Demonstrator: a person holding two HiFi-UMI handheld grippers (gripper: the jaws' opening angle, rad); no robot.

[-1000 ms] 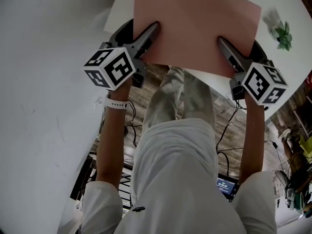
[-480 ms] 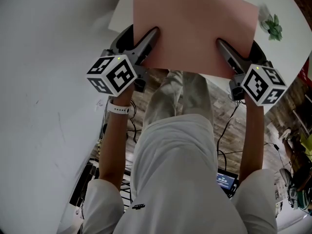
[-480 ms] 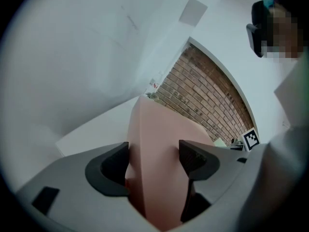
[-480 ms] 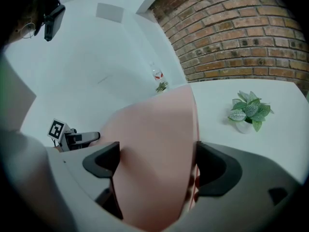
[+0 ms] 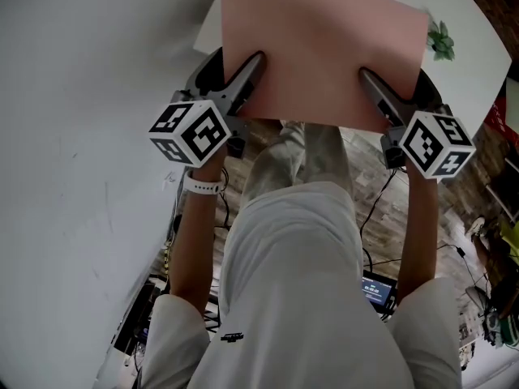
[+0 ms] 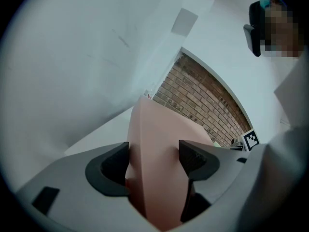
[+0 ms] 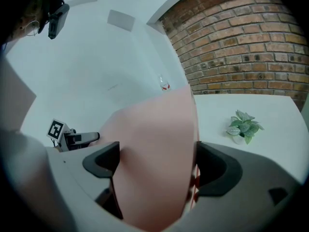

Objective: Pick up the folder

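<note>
A pink folder (image 5: 324,51) is held flat in the air in front of the person, above the near edge of a white table (image 5: 474,55). My left gripper (image 5: 253,70) is shut on the folder's near left edge, and my right gripper (image 5: 371,83) is shut on its near right edge. In the left gripper view the folder (image 6: 157,163) fills the gap between the jaws of the left gripper (image 6: 154,161). The right gripper view shows the folder (image 7: 152,158) clamped between the jaws of the right gripper (image 7: 157,166).
A small green potted plant (image 5: 440,40) stands on the table right of the folder; the right gripper view shows this plant (image 7: 244,124) too. A brick wall (image 7: 241,42) rises behind the table. The person's legs and floor cables (image 5: 381,209) are below.
Both grippers and the folder have lifted slightly and shifted a little right in the head view. The plant has slid left and upward in the head view.
</note>
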